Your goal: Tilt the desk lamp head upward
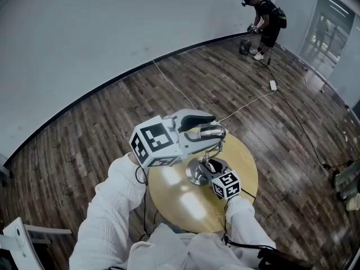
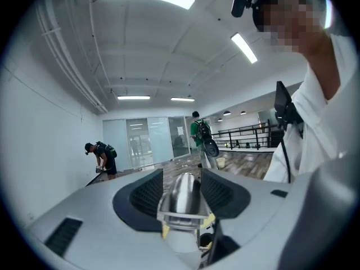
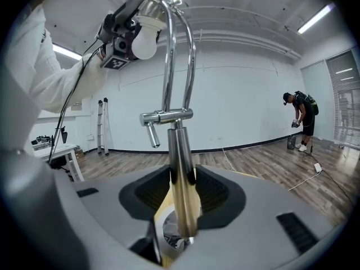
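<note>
Jaws of right gripper (image 3: 181,193) pinching lamp post (image 3: 180,151) show only in its view; left gripper (image 2: 181,180) pinches lamp head (image 2: 183,202).

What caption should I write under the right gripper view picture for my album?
Right gripper jaws clamp the shiny lamp post while the left gripper holds the lamp head up high.

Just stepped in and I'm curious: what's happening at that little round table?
A person in white sleeves is working on a chrome desk lamp standing on the round wooden table. The right tool is clamped on the lamp stem, bracing it. The left tool grips the lamp head at the top of the curved neck, with the bulb showing beneath. Across the room, another person bends over by the wall.
</note>
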The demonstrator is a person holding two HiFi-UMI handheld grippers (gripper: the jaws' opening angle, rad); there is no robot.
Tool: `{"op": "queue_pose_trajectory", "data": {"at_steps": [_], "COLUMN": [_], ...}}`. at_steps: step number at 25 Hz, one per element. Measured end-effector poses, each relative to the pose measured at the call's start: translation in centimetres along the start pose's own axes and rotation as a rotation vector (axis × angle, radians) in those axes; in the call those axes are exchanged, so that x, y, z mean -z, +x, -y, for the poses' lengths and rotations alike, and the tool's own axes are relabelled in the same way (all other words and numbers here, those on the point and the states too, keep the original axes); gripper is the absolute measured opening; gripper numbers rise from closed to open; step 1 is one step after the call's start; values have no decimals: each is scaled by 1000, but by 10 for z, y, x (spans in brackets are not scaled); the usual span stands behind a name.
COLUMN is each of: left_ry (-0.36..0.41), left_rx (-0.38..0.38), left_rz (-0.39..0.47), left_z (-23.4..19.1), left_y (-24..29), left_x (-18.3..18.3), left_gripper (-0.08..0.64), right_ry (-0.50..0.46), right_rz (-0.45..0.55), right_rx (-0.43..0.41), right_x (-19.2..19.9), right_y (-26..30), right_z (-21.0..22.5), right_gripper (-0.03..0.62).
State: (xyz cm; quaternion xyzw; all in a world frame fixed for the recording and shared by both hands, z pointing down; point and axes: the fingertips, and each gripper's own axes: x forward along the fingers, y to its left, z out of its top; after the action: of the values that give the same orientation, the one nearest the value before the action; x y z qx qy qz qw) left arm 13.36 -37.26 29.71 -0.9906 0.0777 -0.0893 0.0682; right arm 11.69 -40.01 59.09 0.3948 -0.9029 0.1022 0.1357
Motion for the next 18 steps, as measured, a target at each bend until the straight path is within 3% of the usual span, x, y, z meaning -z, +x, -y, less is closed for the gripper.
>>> {"op": "queue_pose_trajectory", "data": {"at_steps": [4, 7, 10, 13, 14, 17, 18], "left_ry": [-56, -134, -268, -419, -454, -513, -541], "left_rx": [-96, -210, -361, -555, -614, -746, -755], "left_rz": [94, 127, 178, 140, 104, 13, 1], "left_z": [-11, -23, -40, -45, -40, -12, 0], "left_y": [-38, -74, -115, -140, -142, -128, -117], "left_x": [-6, 12, 66, 144, 173, 242, 257], "left_gripper": [212, 212, 212, 209, 183, 2, 2], "right_ry": [26, 78, 166, 211, 218, 228, 232], "right_rz": [38, 78, 119, 116, 109, 94, 94], "right_rx": [13, 74, 167, 264, 289, 315, 310], "right_x": [-1, 2, 9, 24, 29, 37, 36], "right_y": [-26, -55, -81, -96, -98, -90, -85], "right_z": [-1, 11, 25, 33, 32, 19, 13], "right_gripper": [135, 135, 135, 113, 86, 33, 28]}}
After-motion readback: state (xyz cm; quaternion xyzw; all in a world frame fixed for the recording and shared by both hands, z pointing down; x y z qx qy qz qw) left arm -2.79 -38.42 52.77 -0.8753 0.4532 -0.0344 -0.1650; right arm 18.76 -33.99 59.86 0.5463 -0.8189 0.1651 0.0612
